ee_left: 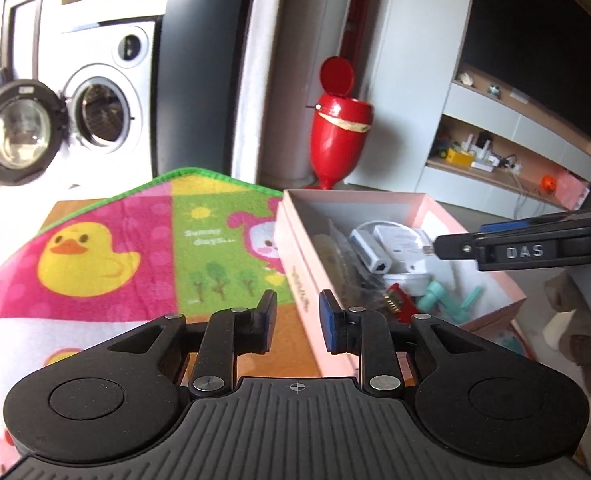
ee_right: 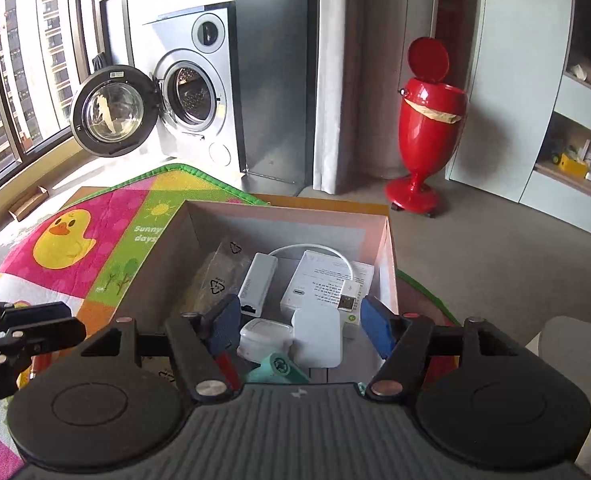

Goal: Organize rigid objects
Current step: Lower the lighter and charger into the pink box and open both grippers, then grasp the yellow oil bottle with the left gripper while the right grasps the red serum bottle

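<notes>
Pink box at the mat's right edge held the gathered adapters, so the right gripper hovered above them, jaws wide, while the left gripper, parted and empty, waited beside its wall.

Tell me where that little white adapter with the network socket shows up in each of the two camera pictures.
Left wrist view: the white adapter lies in the pink box, right of centre, beyond the gripper's right finger.
Right wrist view: the adapter lies in the box's middle, just above the gripper's left finger.
Shared landmark: the red bin stands behind the box in both.
</notes>
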`<state>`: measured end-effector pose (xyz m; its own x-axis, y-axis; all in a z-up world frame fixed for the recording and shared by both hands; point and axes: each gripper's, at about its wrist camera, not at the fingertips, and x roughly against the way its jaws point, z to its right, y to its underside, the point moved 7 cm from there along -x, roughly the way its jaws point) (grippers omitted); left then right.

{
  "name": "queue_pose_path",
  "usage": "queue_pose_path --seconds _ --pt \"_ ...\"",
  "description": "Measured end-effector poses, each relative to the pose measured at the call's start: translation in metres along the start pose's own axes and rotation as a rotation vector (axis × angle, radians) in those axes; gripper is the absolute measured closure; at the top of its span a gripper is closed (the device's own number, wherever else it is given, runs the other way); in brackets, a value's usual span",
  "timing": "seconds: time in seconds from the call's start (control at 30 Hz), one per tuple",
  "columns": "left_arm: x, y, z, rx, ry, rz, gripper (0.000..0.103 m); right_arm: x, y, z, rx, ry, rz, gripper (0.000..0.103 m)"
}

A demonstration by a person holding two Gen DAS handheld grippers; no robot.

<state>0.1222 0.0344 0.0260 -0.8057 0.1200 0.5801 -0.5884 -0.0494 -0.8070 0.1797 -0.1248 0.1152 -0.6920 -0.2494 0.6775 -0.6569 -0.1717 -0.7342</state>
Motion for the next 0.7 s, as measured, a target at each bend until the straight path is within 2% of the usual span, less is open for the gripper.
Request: queue_pose_path --seconds 0.07,0.17,0.3,0.47,0.5,0.6,0.7 --pt "0.010 0.003 -0.014 -0.014 -0.056 0.008 0.077 0.019 0.008 -0.018 0.024 -0.036 0.038 0.035" --pt "0.023 0.011 -0.032 0.033 -0.066 0.011 0.077 0.044 0.021 -0.051 0.067 -0.113 0.070 0.035" --pt "0.042 0.021 -0.063 0.115 -0.096 0.045 0.077 0.061 0.039 -0.097 0.184 -0.160 0.090 0.035" --pt "0.065 0.053 -0.118 0.325 -0.120 0.133 0.077 0.064 0.053 -0.150 0.309 -0.218 0.086 0.035" --pt "0.066 0.059 -0.126 0.354 -0.126 0.134 0.077 0.061 0.054 -0.161 0.316 -0.239 0.075 0.037" --pt "0.065 0.077 -0.151 0.455 -0.124 0.128 0.077 0.047 0.053 -0.185 0.320 -0.290 0.033 0.061" --pt "0.059 0.091 -0.160 0.497 -0.096 0.132 0.077 0.027 0.045 -0.207 0.294 -0.334 -0.012 0.067"
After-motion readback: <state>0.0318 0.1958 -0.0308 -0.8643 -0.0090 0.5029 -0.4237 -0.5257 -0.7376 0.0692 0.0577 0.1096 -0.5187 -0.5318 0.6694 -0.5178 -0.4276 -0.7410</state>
